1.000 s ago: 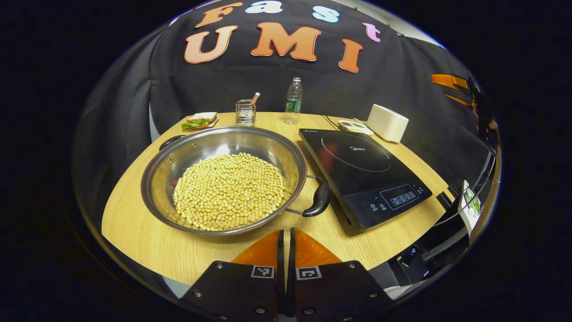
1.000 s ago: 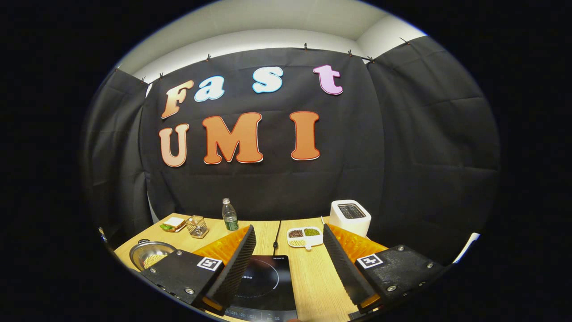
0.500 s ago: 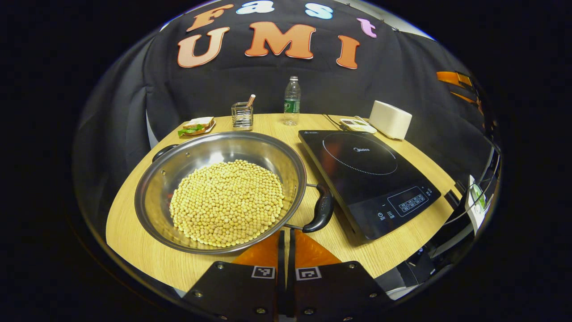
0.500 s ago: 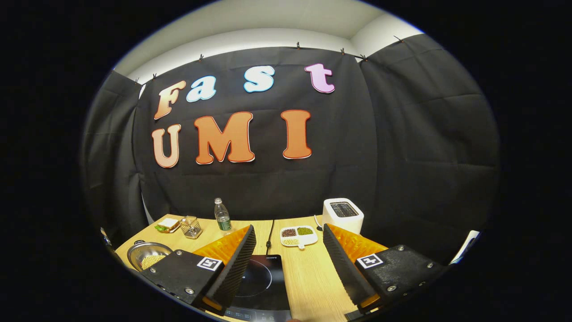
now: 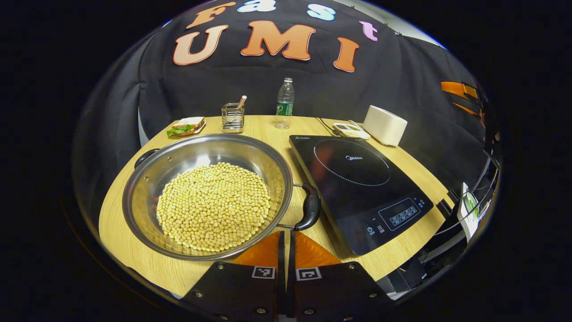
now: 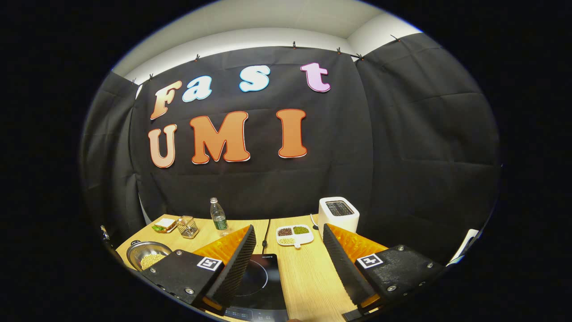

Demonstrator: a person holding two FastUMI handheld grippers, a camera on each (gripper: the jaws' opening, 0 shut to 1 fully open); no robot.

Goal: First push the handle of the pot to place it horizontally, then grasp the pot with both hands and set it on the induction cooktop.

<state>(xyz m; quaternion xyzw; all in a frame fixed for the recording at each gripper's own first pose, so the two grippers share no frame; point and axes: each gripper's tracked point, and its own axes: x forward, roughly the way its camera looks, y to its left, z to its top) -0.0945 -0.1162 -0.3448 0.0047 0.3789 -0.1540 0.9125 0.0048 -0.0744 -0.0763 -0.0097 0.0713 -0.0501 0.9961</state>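
Observation:
A wide steel pot [image 5: 147, 179] full of yellow beans [image 5: 213, 205] sits on the wooden table [image 5: 134, 237] in the left gripper view. Its near black handle [image 5: 309, 206] points right toward the black induction cooktop [image 5: 357, 179]; a second black handle [image 5: 144, 157] shows at the far left rim. My left gripper [image 5: 286, 237] is shut with nothing between its fingers, its tips just below the near handle and the pot's rim. In the right gripper view my right gripper [image 6: 288, 241] stands open above the cooktop [image 6: 261, 286], with the pot [image 6: 147, 255] small at far left.
At the table's back stand a water bottle [image 5: 282, 103], a wire holder [image 5: 233, 118], a sandwich on a plate [image 5: 185, 127], a white toaster [image 5: 385, 125] and a divided dish of grains [image 6: 292, 235]. A black cord [image 6: 266, 230] runs from the cooktop toward the wall.
My left gripper has moved forward toward the pot, so its tips now lie close under the near handle. The right gripper view has drifted slightly right; that gripper stays open.

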